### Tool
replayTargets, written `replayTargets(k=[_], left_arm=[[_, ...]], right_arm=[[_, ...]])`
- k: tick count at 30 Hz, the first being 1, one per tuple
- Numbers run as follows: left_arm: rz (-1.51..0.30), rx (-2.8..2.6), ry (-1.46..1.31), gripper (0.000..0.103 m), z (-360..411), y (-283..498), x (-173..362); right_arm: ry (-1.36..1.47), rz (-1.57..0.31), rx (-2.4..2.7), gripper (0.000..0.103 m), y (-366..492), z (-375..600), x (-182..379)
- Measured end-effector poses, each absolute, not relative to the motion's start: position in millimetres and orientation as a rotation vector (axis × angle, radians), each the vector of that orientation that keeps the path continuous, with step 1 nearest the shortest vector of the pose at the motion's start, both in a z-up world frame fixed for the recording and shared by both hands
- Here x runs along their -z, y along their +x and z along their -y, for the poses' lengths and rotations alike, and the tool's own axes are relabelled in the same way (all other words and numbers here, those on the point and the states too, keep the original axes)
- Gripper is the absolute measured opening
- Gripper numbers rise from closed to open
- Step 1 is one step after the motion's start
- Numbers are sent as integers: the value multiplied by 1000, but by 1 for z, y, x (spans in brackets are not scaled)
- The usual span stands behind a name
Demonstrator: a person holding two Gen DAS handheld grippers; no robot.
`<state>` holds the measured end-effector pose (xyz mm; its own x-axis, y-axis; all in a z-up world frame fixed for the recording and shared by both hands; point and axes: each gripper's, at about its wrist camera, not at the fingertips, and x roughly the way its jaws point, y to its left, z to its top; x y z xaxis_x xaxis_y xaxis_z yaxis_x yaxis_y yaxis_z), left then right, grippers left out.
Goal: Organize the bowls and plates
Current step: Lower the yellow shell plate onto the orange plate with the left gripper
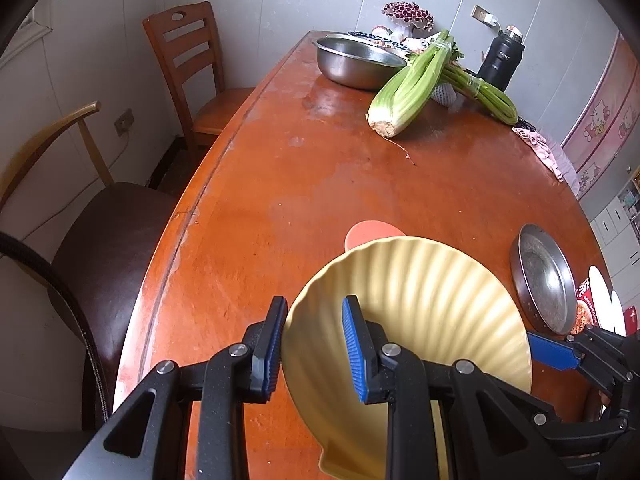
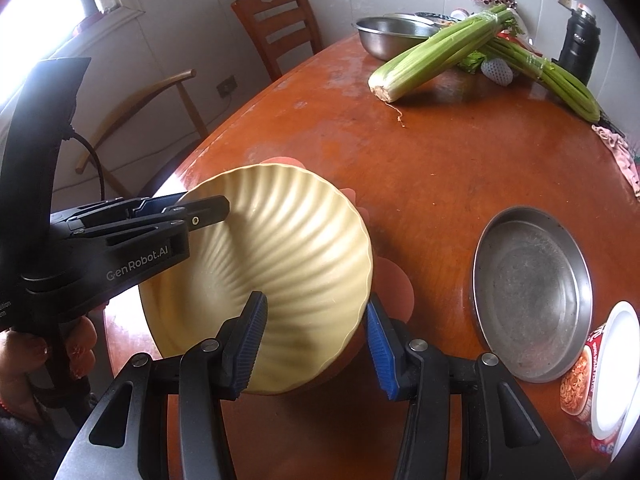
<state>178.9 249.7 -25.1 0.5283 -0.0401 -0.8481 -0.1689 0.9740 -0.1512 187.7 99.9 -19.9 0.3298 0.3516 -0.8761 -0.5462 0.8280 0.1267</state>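
A yellow ribbed bowl (image 1: 416, 304) (image 2: 288, 264) hangs tilted just above the wooden table (image 1: 280, 184), held from both sides. My left gripper (image 1: 315, 308) is shut on its left rim, one pad outside the wall and one inside; the right wrist view shows it (image 2: 204, 210) pinching that rim. My right gripper (image 2: 316, 300) is shut on the near right wall, and its blue finger (image 1: 548, 350) shows past the bowl in the left wrist view. A salmon-pink dish (image 1: 372, 230) (image 2: 396, 284) lies under the bowl, mostly hidden. A flat steel plate (image 1: 544, 280) (image 2: 532, 292) lies to the right.
At the far end are a steel basin (image 1: 356, 62), celery bunches (image 1: 408, 88), a black flask (image 1: 500, 60) and a cloth (image 1: 540, 148). An instant-noodle cup (image 2: 592, 376) stands beside the steel plate. Two chairs (image 1: 192, 64) stand along the table's left edge. A hand (image 2: 24, 356) holds the left gripper.
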Motion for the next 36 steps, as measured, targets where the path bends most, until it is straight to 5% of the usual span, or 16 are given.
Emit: replayTargets(k=[36], left_arm=[[-988,-70,-255,29,-247,164,12]], right_arm=[[-228,-1043,-573,60,181,-98,11]])
